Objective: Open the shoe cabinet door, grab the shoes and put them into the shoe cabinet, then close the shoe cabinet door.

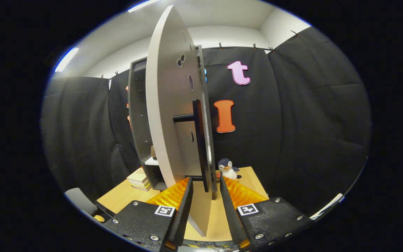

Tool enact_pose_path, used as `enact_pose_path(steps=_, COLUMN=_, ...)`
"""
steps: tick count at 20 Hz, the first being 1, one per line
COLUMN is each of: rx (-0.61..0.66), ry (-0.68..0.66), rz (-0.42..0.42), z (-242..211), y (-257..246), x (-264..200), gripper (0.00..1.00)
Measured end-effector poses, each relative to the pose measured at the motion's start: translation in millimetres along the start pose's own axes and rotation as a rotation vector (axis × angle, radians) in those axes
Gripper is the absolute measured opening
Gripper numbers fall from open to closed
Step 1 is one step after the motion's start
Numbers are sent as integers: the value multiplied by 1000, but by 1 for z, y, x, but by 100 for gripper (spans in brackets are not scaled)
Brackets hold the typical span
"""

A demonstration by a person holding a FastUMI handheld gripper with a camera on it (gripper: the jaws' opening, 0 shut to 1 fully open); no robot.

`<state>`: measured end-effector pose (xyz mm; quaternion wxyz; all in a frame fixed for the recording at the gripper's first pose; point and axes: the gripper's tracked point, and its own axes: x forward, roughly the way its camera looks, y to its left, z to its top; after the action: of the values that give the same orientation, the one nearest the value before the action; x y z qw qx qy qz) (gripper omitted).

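Note:
The shoe cabinet point(136, 119) is a tall dark grey unit standing on a wooden table point(124, 196). Its pale door point(168, 115) is swung out toward me and seen almost edge-on. A black bar handle point(198, 140) stands off the door's face on a short stem. My gripper point(205, 179) is open, its fingers on either side of the door's lower edge and the handle's bottom end, with a gap to each. Inside the cabinet a white shelf point(151, 161) carries a small brown object point(153, 153) that I cannot identify.
A stack of books point(138, 179) lies by the cabinet's foot. A penguin plush point(228, 168) sits on the table beyond my right finger. A grey chair back point(79, 200) and a small yellow item point(99, 218) are beside the table's near corner. Black cloth walls surround the booth.

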<state>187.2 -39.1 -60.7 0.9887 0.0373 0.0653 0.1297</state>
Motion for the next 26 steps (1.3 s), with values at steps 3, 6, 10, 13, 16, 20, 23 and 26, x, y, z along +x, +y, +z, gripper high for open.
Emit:
enact_pose_path(steps=3, rx=-4, ry=-17, rz=56, z=-3, y=31, x=3, gripper=51)
enact_pose_path(steps=6, rx=17, ry=-12, rz=104, z=-9, y=57, x=16, gripper=53)
enact_pose_path(steps=10, rx=-23, ry=-10, rz=145, z=0, y=96, x=27, gripper=63)
enact_pose_path(steps=13, rx=-10, ry=-2, rz=195, z=-2, y=119, x=38, gripper=68)
enact_pose_path(steps=16, rx=10, ry=5, rz=229, z=-2, y=133, x=48, gripper=77)
enact_pose_path(steps=20, rx=-15, ry=9, rz=260, z=-5, y=167, x=75, gripper=82)
enact_pose_path(steps=23, rx=-11, ry=14, rz=291, z=1, y=185, x=98, gripper=85)
enact_pose_path(steps=26, rx=-19, ry=17, rz=323, z=3, y=206, x=122, gripper=88)
